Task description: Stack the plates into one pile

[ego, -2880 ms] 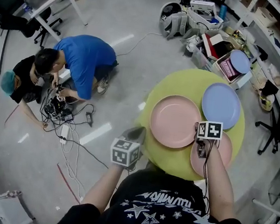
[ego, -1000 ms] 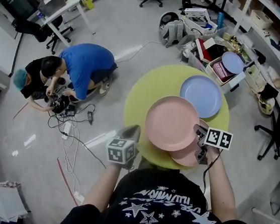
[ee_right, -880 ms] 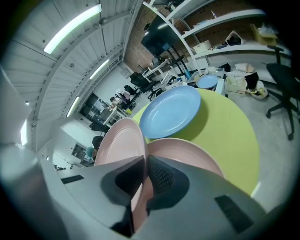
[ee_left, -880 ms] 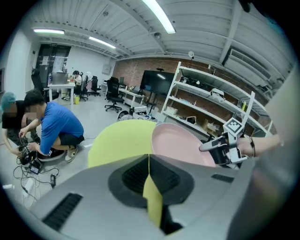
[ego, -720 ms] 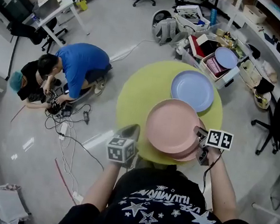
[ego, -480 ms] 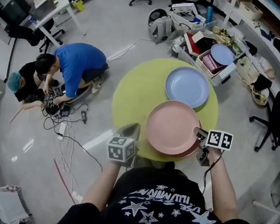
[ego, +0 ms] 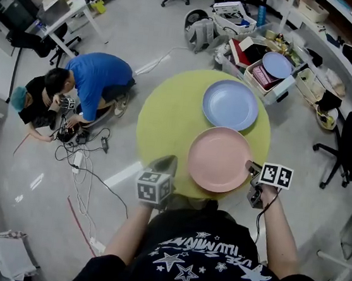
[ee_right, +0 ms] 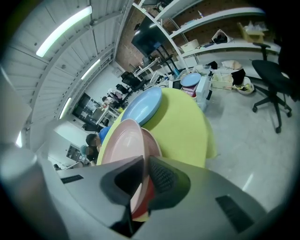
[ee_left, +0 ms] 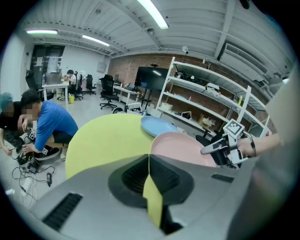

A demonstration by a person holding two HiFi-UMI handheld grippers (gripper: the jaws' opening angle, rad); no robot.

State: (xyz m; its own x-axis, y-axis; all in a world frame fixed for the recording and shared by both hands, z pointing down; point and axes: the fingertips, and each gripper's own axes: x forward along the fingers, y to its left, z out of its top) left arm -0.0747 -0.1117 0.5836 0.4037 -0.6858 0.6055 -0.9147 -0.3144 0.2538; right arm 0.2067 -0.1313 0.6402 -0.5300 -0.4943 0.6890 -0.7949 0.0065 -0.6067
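Round yellow-green tabletop (ego: 166,116): right hand-held gripper (ego: 250,169), jaws just opening, loose around the rim of the smooth pink plate (ego: 218,159); left hand-held gripper (ego: 165,163) clenched, empty.

Two pink plates (ee_right: 119,143) (ee_right: 152,139), one blue plate (ego: 230,104).

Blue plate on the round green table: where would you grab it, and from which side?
Probably by the rim of the blue plate, at the edge nearest the pink plates, coming in low from the person's side. It lies flat on the table, so only its upturned lip offers jaws a hold: one above, one slipped beneath.
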